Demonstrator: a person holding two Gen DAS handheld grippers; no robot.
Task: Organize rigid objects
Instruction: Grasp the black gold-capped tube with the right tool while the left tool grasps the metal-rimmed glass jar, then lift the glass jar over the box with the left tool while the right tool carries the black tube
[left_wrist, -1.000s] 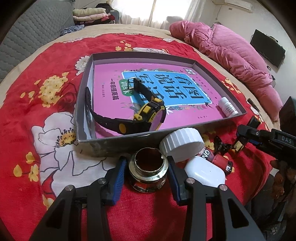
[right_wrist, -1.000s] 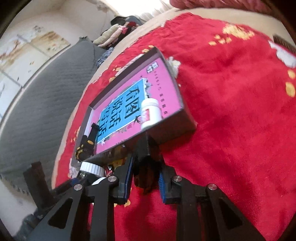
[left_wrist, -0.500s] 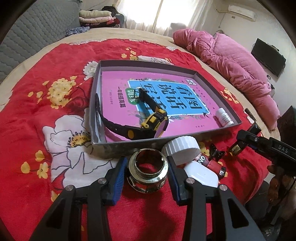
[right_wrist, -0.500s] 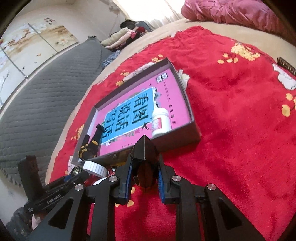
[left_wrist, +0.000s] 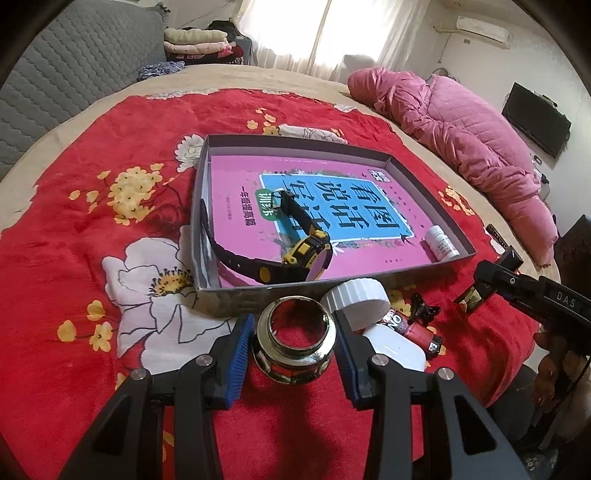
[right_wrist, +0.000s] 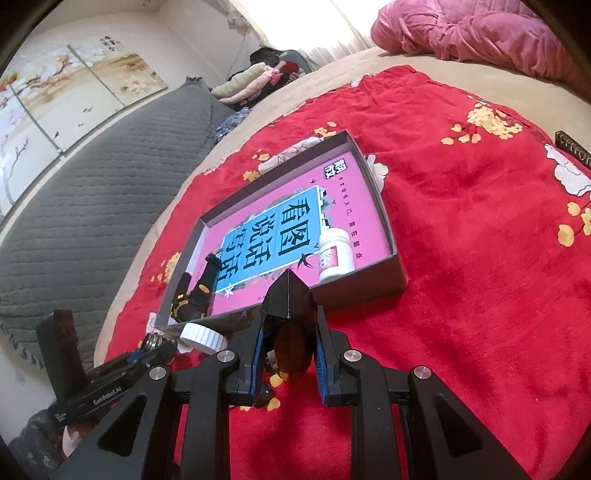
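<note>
My left gripper (left_wrist: 293, 325) is shut on a chrome threaded ring (left_wrist: 293, 363), held just above the red blanket in front of the grey tray (left_wrist: 266, 286). In the tray lie a pink book (left_wrist: 236, 192), a black and yellow watch (left_wrist: 295, 254) and a small white bottle (left_wrist: 441, 243). My right gripper (right_wrist: 290, 325) is shut on a dark faceted piece (right_wrist: 290, 314) near the tray's (right_wrist: 369, 284) front wall, with the small bottle (right_wrist: 334, 254) just behind it. In the left wrist view the right gripper (left_wrist: 469, 295) hovers at the right.
Beside the ring lie a white-capped bottle (left_wrist: 360, 295), a red tube (left_wrist: 413, 326) and a black clip (left_wrist: 423, 308). A pink quilt (left_wrist: 461, 122) is heaped at the bed's far right. Grey padded headboard (right_wrist: 74, 206) on the left. A dark strip (right_wrist: 574, 149) lies at the blanket's right edge.
My left gripper has risen with the ring off the blanket, and the tray looks farther away. The right gripper has tipped upward a little, still gripping the dark piece.
</note>
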